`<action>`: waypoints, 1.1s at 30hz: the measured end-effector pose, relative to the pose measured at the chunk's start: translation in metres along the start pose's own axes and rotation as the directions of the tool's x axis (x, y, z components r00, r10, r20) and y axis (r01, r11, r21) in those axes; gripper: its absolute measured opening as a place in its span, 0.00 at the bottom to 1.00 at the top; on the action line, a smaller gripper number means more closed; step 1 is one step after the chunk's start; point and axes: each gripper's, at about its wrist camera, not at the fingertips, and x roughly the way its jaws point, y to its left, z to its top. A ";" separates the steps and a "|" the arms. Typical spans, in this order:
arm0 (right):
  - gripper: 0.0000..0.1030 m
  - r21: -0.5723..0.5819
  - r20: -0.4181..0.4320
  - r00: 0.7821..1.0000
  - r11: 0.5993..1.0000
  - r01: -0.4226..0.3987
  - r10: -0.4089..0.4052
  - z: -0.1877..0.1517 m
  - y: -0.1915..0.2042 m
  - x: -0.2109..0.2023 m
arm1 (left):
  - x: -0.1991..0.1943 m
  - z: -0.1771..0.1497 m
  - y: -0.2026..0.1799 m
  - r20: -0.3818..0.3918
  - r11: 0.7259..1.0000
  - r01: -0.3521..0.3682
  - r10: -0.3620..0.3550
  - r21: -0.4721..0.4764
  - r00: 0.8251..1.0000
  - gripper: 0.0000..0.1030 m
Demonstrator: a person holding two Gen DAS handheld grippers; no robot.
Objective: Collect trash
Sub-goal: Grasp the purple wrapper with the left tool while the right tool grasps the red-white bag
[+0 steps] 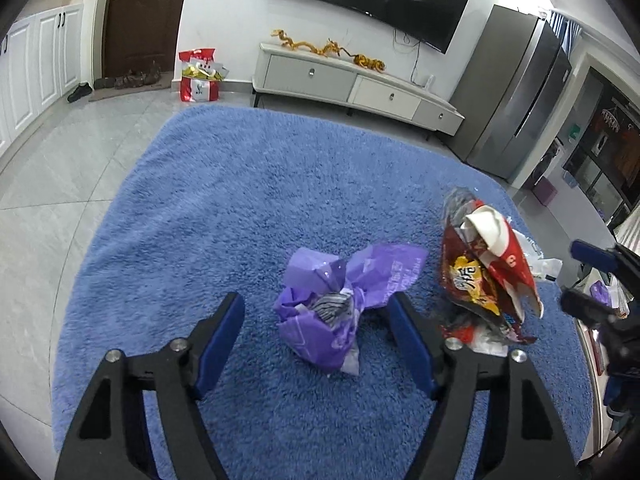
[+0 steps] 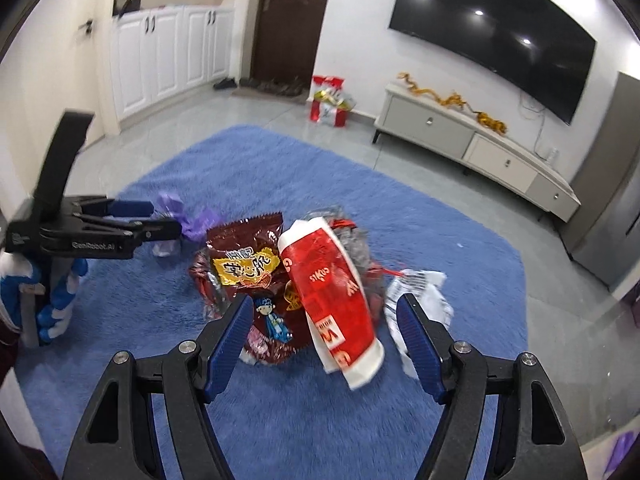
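A crumpled purple wrapper lies on the blue rug between the fingers of my open left gripper, not gripped. To its right stands a heap of red and brown snack wrappers. In the right wrist view that heap lies between the fingers of my open right gripper; a red and white wrapper leans across it. White crumpled plastic lies by the right finger. The left gripper shows at the left, around the purple wrapper.
The blue rug lies on a grey tiled floor. A low white TV cabinet and TV stand against the far wall. A red gift bag sits by the dark door. A grey fridge stands to the right.
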 end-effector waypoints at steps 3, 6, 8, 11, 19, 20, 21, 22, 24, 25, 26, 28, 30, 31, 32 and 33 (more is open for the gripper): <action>0.64 -0.016 -0.030 1.000 1.000 -0.002 0.001 0.000 0.001 0.020 | 0.009 -0.003 0.002 -0.017 1.000 0.010 -0.010 -0.003 1.000 0.60; 0.59 -0.021 -0.062 0.998 1.000 0.011 -0.012 -0.001 -0.003 0.037 | 0.013 -0.005 0.006 -0.022 1.000 0.025 -0.025 -0.018 0.999 0.53; 0.53 -0.010 -0.080 0.997 1.000 0.019 -0.019 -0.004 -0.007 0.046 | 0.013 -0.005 0.007 -0.019 0.999 0.041 -0.041 -0.023 0.999 0.45; 0.43 0.007 -0.096 0.995 1.000 0.018 -0.018 -0.005 -0.011 0.055 | 0.013 -0.006 0.007 -0.014 0.998 0.051 -0.052 -0.021 0.999 0.40; 0.18 0.040 -0.042 0.999 0.999 0.012 -0.011 -0.007 -0.018 0.036 | 0.004 -0.012 0.003 0.005 0.999 0.031 -0.031 -0.021 1.000 0.35; 0.14 0.047 -0.040 0.999 0.999 0.012 -0.010 -0.008 -0.019 0.033 | 0.001 -0.013 0.002 0.007 0.999 0.032 -0.032 -0.026 0.999 0.35; 0.12 0.053 -0.037 0.999 0.999 0.012 -0.010 -0.009 -0.020 0.030 | -0.002 -0.016 0.002 0.009 0.999 0.033 -0.033 -0.029 0.999 0.35; 0.10 0.062 -0.033 0.999 0.998 0.010 -0.008 -0.010 -0.021 0.027 | -0.006 -0.018 0.001 0.012 0.999 0.034 -0.033 -0.031 0.999 0.35; 0.02 0.080 -0.025 1.000 0.997 0.002 0.000 -0.013 -0.023 0.020 | -0.015 -0.022 0.000 0.019 0.999 0.030 -0.029 -0.031 0.999 0.35; 0.02 0.088 -0.019 1.000 0.996 0.002 0.000 -0.014 -0.023 0.015 | -0.019 -0.023 0.000 0.022 0.999 0.029 -0.028 -0.032 0.999 0.35; 0.02 0.093 -0.014 1.000 0.996 -0.001 0.002 -0.015 -0.023 0.011 | -0.024 -0.025 0.000 0.028 0.999 0.028 -0.027 -0.032 0.999 0.35; 0.02 0.099 -0.006 1.000 0.995 -0.003 0.003 -0.017 -0.021 0.004 | -0.038 -0.028 0.000 0.044 0.999 0.023 -0.022 -0.034 0.999 0.34; 0.02 0.103 0.006 1.000 0.995 -0.005 0.004 -0.019 -0.019 -0.006 | -0.050 -0.029 0.002 0.058 0.999 0.023 -0.020 -0.035 0.998 0.34; 0.02 0.107 0.013 1.000 0.994 -0.009 0.007 -0.021 -0.017 -0.012 | -0.059 -0.031 0.002 0.070 0.999 0.022 -0.019 -0.034 0.997 0.34; 0.02 0.111 0.019 1.000 0.994 -0.012 0.010 -0.022 -0.017 -0.017 | -0.064 -0.034 0.002 0.077 0.999 0.022 -0.019 -0.033 0.997 0.34; 0.02 0.114 0.025 1.000 0.993 -0.015 0.012 -0.024 -0.015 -0.023 | -0.071 -0.037 0.002 0.085 0.999 0.021 -0.018 -0.031 0.996 0.34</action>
